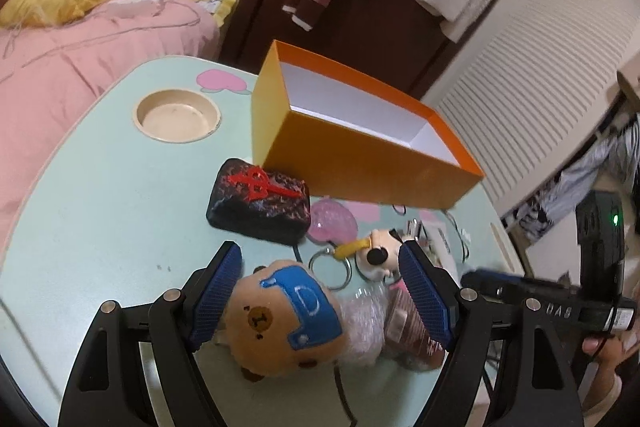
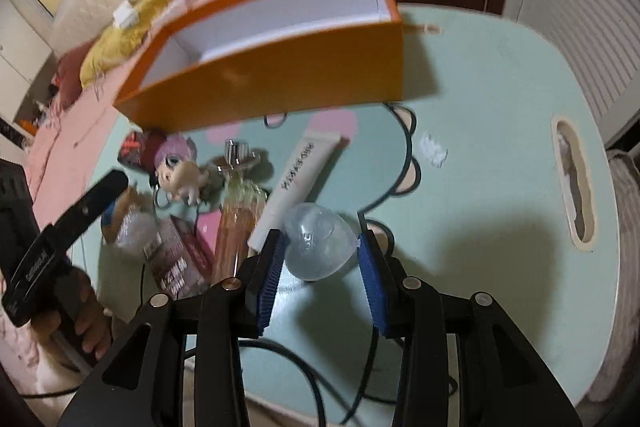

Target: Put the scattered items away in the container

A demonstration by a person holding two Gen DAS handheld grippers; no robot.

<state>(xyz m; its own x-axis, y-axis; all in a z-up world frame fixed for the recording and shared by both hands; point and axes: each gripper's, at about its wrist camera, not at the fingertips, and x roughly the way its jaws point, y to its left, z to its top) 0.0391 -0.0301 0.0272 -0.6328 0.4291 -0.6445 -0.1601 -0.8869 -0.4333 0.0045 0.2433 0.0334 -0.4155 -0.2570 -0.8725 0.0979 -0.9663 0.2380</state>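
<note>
The orange box point(image 1: 360, 163) is seen open on the table point(image 1: 100, 207). The left gripper point(image 1: 320, 291) is spread wide around a bear point(image 1: 280, 323) before the box, unclamped. The right gripper point(image 2: 320, 259) brackets a clear ball point(image 2: 316, 247); contact cannot be confirmed.

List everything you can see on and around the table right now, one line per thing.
Box: 1, orange, white inside, empty, back of table.
Table: 1, mint green.
Bear plush: 1, brown, blue cap, between left jaws.
Clear ball: 1, transparent, between right jaws.
Black pouch: 1, red emblem, before box.
Pink ball: 1, beside pouch.
Doll keychain: 1, pale, mid-pile.
Cream tube: 1, white, lying flat.
Bed: 1, pink, behind.
Left gripper: open.
Right gripper: open.
</note>
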